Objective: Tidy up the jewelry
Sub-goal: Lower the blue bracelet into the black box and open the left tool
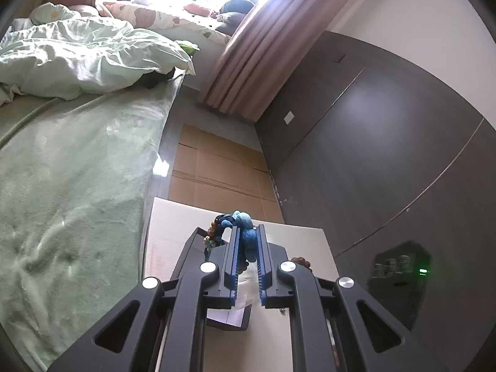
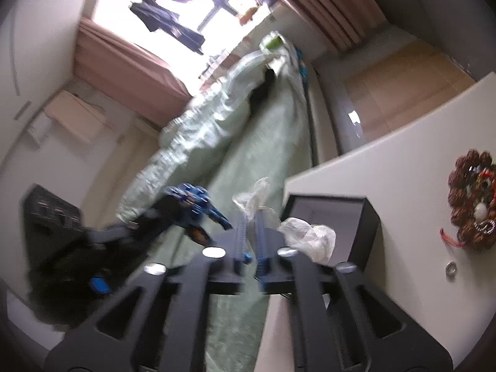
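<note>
My left gripper (image 1: 248,232) is shut on a blue beaded bracelet (image 1: 245,221) with a string of tan and green beads (image 1: 212,234) hanging off its left side, held above a black open jewelry box (image 1: 198,241) on the white table (image 1: 167,229). In the blurred right wrist view, my right gripper (image 2: 251,217) is shut on a clear plastic bag (image 2: 257,195), just left of the black box (image 2: 331,214). The left gripper shows there with the blue bracelet (image 2: 192,198). A brown bead bracelet (image 2: 471,198) and a small silver ring (image 2: 451,268) lie on the table.
A second crumpled clear bag (image 2: 310,238) lies at the box's near edge. A bed with a green cover (image 1: 71,170) runs along the table's left. Flattened cardboard (image 1: 217,167) covers the floor beyond. Dark wardrobe doors (image 1: 387,142) stand to the right. A brown bracelet (image 1: 300,262) peeks out beside my left gripper.
</note>
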